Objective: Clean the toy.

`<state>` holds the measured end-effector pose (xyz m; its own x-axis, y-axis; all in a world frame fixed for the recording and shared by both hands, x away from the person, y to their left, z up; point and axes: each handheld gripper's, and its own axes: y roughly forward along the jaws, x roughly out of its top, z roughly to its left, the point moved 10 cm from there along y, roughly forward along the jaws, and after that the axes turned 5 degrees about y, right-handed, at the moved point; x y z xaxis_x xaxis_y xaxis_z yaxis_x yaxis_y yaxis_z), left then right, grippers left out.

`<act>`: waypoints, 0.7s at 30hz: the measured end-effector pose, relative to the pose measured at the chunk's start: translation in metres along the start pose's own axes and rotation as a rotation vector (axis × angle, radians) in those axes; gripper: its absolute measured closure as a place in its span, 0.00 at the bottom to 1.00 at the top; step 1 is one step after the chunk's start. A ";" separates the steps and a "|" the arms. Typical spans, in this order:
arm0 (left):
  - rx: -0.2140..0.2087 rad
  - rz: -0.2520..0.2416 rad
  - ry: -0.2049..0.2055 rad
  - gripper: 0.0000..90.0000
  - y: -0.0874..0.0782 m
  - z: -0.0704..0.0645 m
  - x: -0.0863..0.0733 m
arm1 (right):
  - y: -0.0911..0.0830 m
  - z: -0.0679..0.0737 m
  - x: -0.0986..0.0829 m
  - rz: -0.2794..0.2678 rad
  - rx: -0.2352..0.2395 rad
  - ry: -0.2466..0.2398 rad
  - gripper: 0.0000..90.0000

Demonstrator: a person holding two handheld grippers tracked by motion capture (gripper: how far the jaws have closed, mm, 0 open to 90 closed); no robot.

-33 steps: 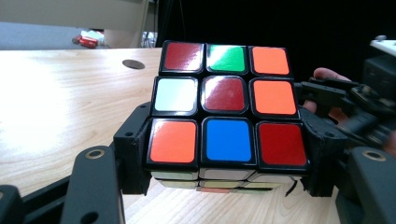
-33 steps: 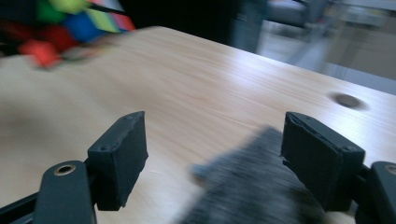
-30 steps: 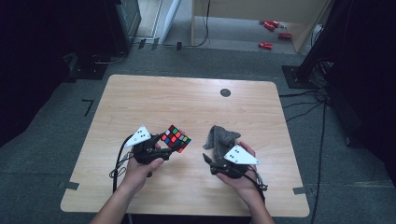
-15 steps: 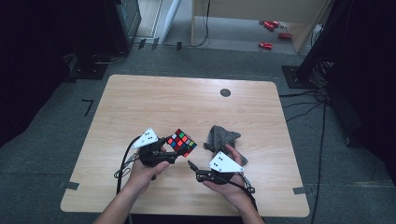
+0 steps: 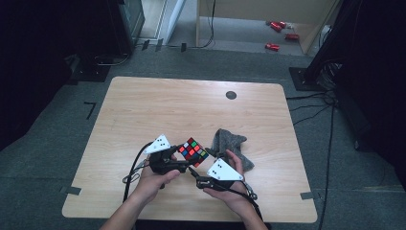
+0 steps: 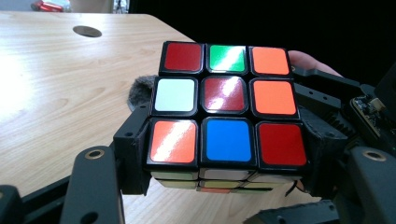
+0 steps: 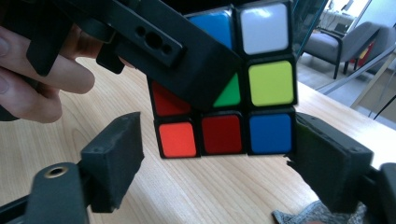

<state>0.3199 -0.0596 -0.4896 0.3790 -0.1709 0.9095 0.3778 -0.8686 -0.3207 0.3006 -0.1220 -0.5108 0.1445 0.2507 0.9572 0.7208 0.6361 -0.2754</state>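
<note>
We see the pale wooden worktop [image 5: 158,110] filling the middle of the high view, with a small dark round hole [image 5: 231,95] toward its upper right. A crumpled grey cloth [image 5: 229,143] lies on the worktop just right of centre, close above the right hand [image 5: 229,191]. At the lower centre, the multicoloured puzzle cube with black edges [image 5: 193,151] is lifted between the two tools. The left tool [image 5: 178,163] has its jaws pressed on opposite sides of the cube, which fills the centre of the left gripper view [image 6: 226,116]. The right tool [image 5: 197,178] sits just below the cube; in the right gripper view its jaws stand apart on either side of the cube's bottom row [image 7: 224,133], the right jaw at the cube's edge and the left one clear of it.
</note>
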 end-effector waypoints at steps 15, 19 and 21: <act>-0.021 0.013 -0.031 0.38 0.002 0.000 -0.002 | -0.002 -0.002 0.001 -0.017 -0.052 -0.066 0.37; -0.041 0.004 -0.039 0.37 0.001 0.000 -0.001 | -0.002 -0.002 0.001 -0.019 -0.052 -0.071 0.37; -0.040 -0.014 -0.030 0.37 -0.002 0.001 0.002 | -0.003 -0.002 0.001 -0.016 -0.044 -0.074 0.37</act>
<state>0.3208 -0.0580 -0.4878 0.3991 -0.1450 0.9054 0.3492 -0.8890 -0.2963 0.3004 -0.1251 -0.5091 0.0829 0.2950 0.9519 0.7520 0.6082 -0.2540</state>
